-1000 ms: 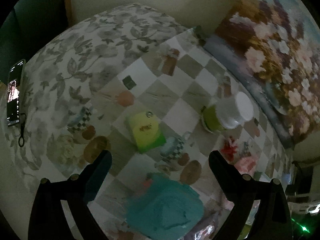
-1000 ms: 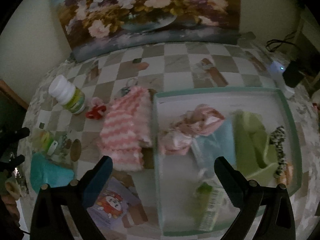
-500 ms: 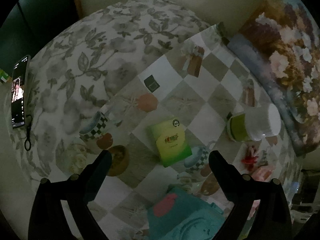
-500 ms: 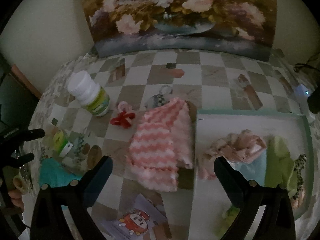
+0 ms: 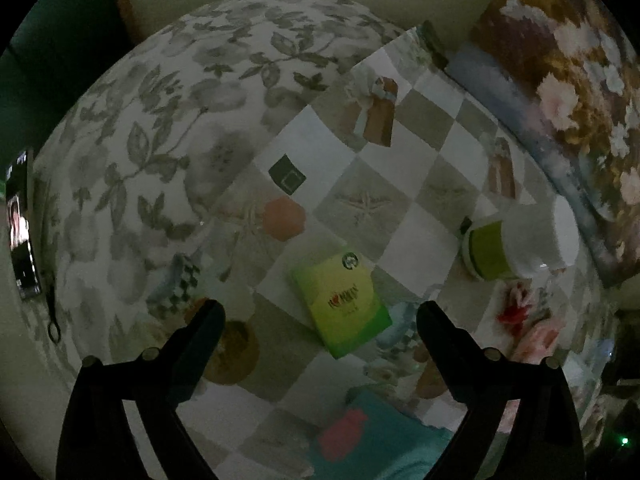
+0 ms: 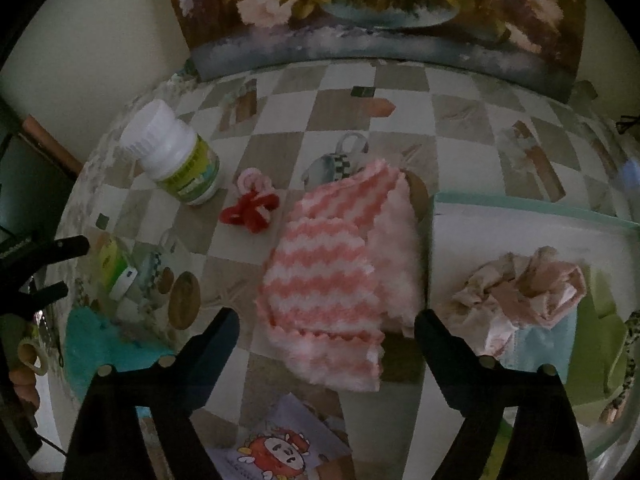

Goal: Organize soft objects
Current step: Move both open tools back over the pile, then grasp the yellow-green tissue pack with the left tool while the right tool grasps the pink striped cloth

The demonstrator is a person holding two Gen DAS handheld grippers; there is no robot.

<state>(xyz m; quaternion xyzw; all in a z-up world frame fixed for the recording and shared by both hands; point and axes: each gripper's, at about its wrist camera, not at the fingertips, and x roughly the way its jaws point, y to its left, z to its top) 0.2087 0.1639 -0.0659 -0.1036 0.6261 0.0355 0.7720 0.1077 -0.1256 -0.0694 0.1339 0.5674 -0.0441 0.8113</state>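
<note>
A pink-and-white striped fuzzy cloth (image 6: 340,276) lies on the checkered table, just left of a pale green tray (image 6: 532,210). The tray holds a crumpled pink cloth (image 6: 524,292), a light blue cloth (image 6: 536,344) and a green cloth (image 6: 596,340). My right gripper (image 6: 326,320) is open above the striped cloth's near end. A teal cloth (image 5: 384,440) lies at the table's near edge; it also shows in the right wrist view (image 6: 100,344). My left gripper (image 5: 318,312) is open and empty above a green packet (image 5: 342,304).
A white-capped bottle (image 6: 176,160) lies on its side, with a red-and-pink bow (image 6: 252,200) beside it. A flower painting (image 6: 376,12) leans against the back wall. A cartoon card (image 6: 280,444) lies at the front edge. A phone (image 5: 22,228) lies on the floral cloth at the left.
My right gripper has swung left from over the tray to over the striped cloth. My left gripper has pulled back and turned left, so the teal cloth has slid to the bottom of its view.
</note>
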